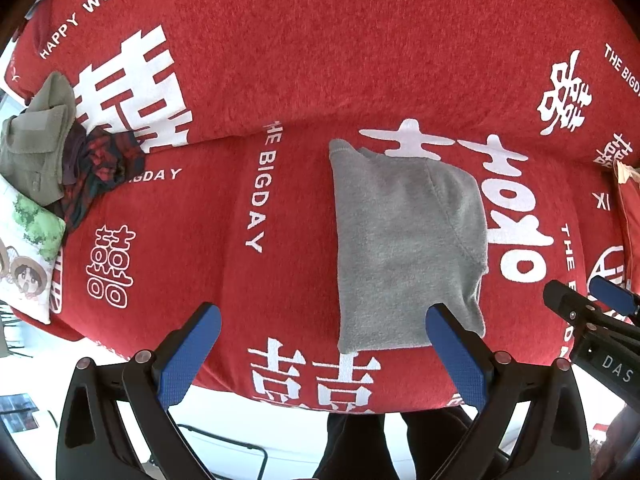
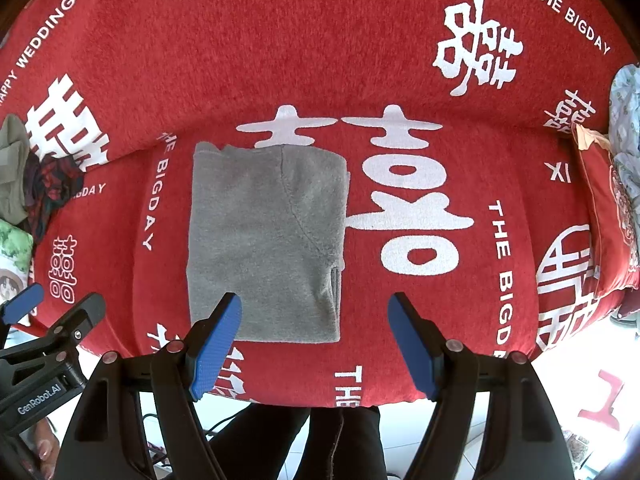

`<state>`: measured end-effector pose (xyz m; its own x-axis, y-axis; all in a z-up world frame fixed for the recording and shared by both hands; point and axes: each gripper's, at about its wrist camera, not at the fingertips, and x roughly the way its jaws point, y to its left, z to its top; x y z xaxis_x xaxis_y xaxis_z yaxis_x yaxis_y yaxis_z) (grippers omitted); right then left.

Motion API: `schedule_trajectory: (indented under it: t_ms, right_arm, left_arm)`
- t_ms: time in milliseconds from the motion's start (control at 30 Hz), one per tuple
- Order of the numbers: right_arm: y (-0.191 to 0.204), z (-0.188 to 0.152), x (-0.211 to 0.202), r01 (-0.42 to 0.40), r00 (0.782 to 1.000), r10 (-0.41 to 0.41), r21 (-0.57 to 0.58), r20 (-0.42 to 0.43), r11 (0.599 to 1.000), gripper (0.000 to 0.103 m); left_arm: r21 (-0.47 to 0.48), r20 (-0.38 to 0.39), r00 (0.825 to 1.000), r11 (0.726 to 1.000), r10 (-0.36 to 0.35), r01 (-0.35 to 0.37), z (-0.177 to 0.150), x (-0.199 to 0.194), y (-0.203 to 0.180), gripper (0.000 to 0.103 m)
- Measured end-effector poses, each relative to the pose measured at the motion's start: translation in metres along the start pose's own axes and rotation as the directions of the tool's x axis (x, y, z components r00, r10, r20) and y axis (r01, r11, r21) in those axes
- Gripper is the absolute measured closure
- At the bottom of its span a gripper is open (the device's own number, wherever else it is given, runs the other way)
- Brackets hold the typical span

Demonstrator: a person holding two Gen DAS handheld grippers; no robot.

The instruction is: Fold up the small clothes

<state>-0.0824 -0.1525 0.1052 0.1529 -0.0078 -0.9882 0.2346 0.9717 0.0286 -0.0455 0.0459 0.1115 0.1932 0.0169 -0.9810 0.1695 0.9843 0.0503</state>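
Left wrist view had my left gripper [image 1: 322, 354] pointing down, fingers apart and empty, above the folded grey garment [image 1: 404, 248] near the red cover's [image 1: 280, 80] front edge. My right gripper [image 2: 316, 340] hung likewise, spread wide; only its camera showed a pale patterned cloth [image 2: 626, 120] at the right edge.

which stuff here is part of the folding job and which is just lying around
Job: grey garment, folded flat on the red cover; heap of unfolded clothes; left gripper and right gripper, both open.

Lying about: cartoon pillow; red cushion.
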Motion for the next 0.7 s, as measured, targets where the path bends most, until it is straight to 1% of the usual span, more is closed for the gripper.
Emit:
schedule_trajectory:
  t_ms: [700]
  right_arm:
    - [0.0015,-0.0008,-0.0006,0.001,1.000,-0.001,0.001,0.001,1.000,0.025]
  left_arm:
    - [-0.002,0.002,1.000,1.000,0.002,-0.002,-0.0011,-0.0010,-0.0007,0.000]
